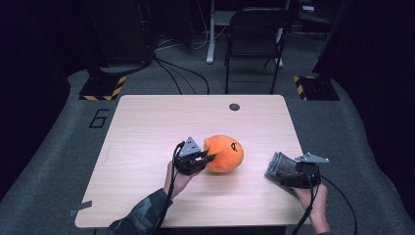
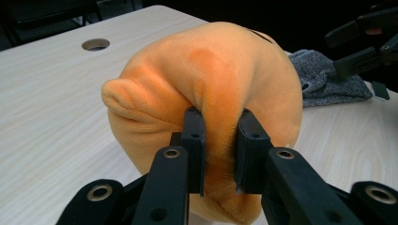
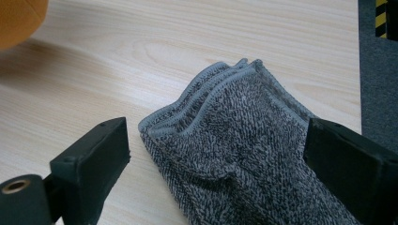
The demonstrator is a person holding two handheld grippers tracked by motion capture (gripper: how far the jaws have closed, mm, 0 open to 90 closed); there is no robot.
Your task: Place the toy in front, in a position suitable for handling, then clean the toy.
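On table (image 1: 147, 122): left tool (image 1: 208, 157) pinching orange plush (image 1: 225, 152).

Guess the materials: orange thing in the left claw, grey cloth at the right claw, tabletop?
Orange toy: looks like short-pile plush over soft stuffing; it bunches into a fold where the left claw pinches it. Grey cloth: looks like terry or microfibre towel, looped heathered pile, stitched edges, folded in layers. Table: pale wood-grain surface, matte, probably laminate rather than solid wood.
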